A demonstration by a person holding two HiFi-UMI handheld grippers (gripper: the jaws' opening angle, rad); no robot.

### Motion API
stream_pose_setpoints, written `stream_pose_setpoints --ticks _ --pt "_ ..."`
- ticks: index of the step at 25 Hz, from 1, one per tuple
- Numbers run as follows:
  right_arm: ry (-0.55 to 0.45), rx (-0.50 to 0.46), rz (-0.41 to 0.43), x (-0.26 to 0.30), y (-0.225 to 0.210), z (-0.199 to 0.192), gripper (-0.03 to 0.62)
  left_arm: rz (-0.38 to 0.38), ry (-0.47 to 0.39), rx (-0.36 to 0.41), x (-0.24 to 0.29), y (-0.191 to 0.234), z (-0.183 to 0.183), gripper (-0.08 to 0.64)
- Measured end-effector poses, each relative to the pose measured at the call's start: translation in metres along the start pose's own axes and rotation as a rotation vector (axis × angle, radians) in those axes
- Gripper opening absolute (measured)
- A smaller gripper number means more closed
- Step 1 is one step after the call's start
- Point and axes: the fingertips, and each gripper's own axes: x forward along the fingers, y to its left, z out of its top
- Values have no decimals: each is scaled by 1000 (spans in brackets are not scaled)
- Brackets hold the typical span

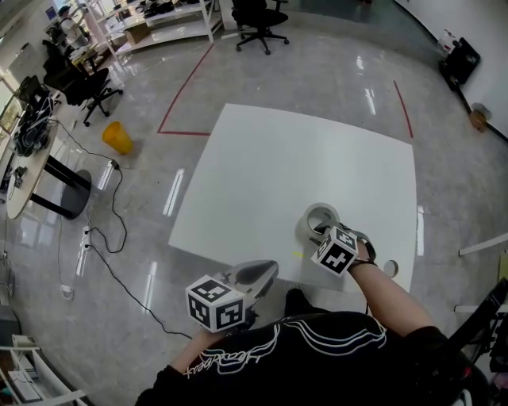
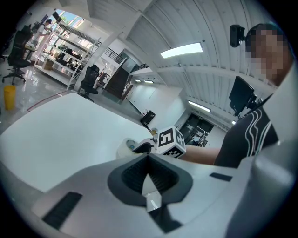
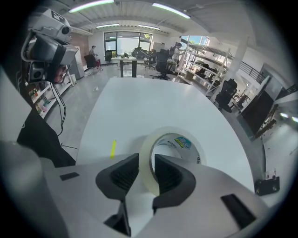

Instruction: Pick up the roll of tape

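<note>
The roll of tape (image 1: 320, 216), pale and translucent with a printed inner core, lies flat near the front right of the white table (image 1: 278, 151). My right gripper (image 1: 321, 232) comes down on its near side. In the right gripper view the roll (image 3: 184, 142) has its near wall clamped between the pads, one jaw inside the ring and one outside, at the right gripper (image 3: 147, 169). My left gripper (image 1: 266, 273) hovers at the table's front edge, apart from the roll. Its left gripper (image 2: 148, 158) pads meet with nothing between them, and the roll (image 2: 122, 148) shows beyond.
A short yellow mark (image 1: 296, 254) lies on the table left of the roll. A small round thing (image 1: 389, 268) sits by the front right corner. On the floor stand a yellow bin (image 1: 117, 137), cables (image 1: 111, 238) and office chairs (image 1: 258, 20).
</note>
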Motion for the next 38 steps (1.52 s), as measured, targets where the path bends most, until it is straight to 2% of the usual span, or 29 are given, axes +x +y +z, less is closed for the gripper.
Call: stream_pose_setpoints --ticks 5,11,14,17,23,27,32,38 --pt "-19 13 -1 -1 3 4 102 9 -2 0 -10 1 -3 3" --pt "-54 82 1 -5 1 2 91 17 -1 4 -16 -3 -7 3" --pt "-89 131 0 -10 0 5 87 20 -2 6 -20 -3 -8 3" --pt "-143 221 11 -17 -2 7 84 19 -1 11 -23 -7 -10 3" --pt "-291 430 63 -37 1 10 84 12 0 31 -29 -16 -14 3" --pt "-375 484 64 -56 6 13 84 1 0 55 -32 -27 -16 3" --pt "-577 600 134 -100 15 29 84 -25 -7 81 -37 -44 -17 3" --pt "-781 623 172 -166 36 51 84 -68 -38 127 -51 -70 -6 3"
